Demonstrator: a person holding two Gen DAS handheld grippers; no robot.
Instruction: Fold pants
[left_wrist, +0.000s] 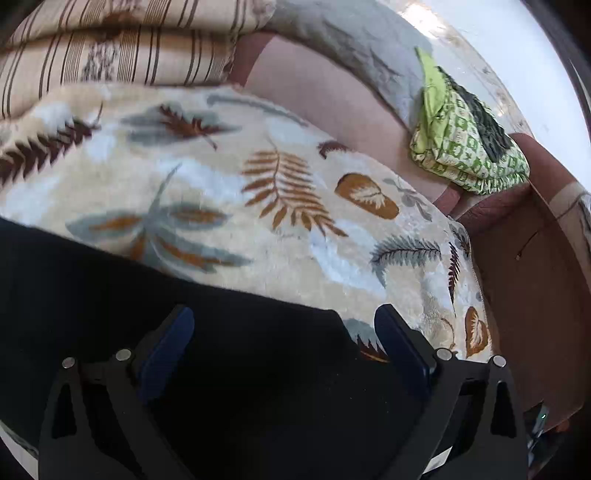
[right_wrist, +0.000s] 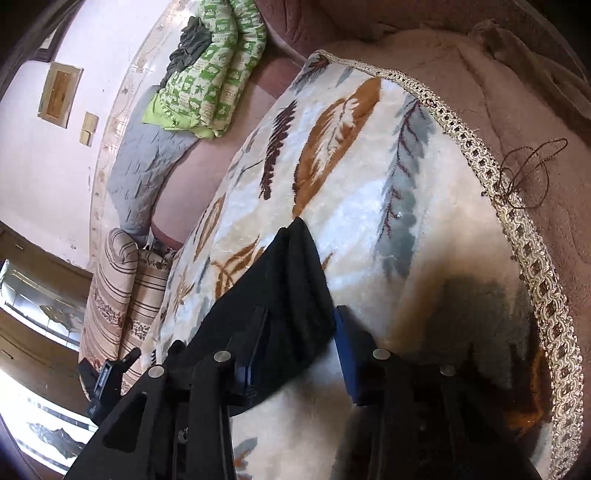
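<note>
Black fabric, the pants (left_wrist: 110, 295), lay spread on a leaf-patterned blanket (left_wrist: 221, 184) covering a bed or couch. In the left wrist view the cloth filled the lower left of the field and ran under the left gripper (left_wrist: 284, 325), its straight edge slanting from upper left down to a corner that ended just inside the right-hand finger. Those jaws stood wide apart, pads clear of the cloth, nothing held; the garment sat directly below and ahead of them.

In the right wrist view the right gripper (right_wrist: 295, 325) had a bunched end of the pants (right_wrist: 291, 280) between its fingers. The jaws were narrowed, and the cloth filled the gap, touching the blue pad (right_wrist: 345, 343) on the right side; it was judged gripped. From that hold the dark strip ran forward to a point and away to the left.

Long axis of the garment appeared to run between the two grippers, across the blanket. The right hand was on its end already; the left was over the opposite end, near the corner but not closed. The coming move was judged to turn on the left jaws dropping onto that corner edge.

A green quilt (left_wrist: 469, 147) lay well apart, and striped cushions (left_wrist: 110, 55) beyond
</note>
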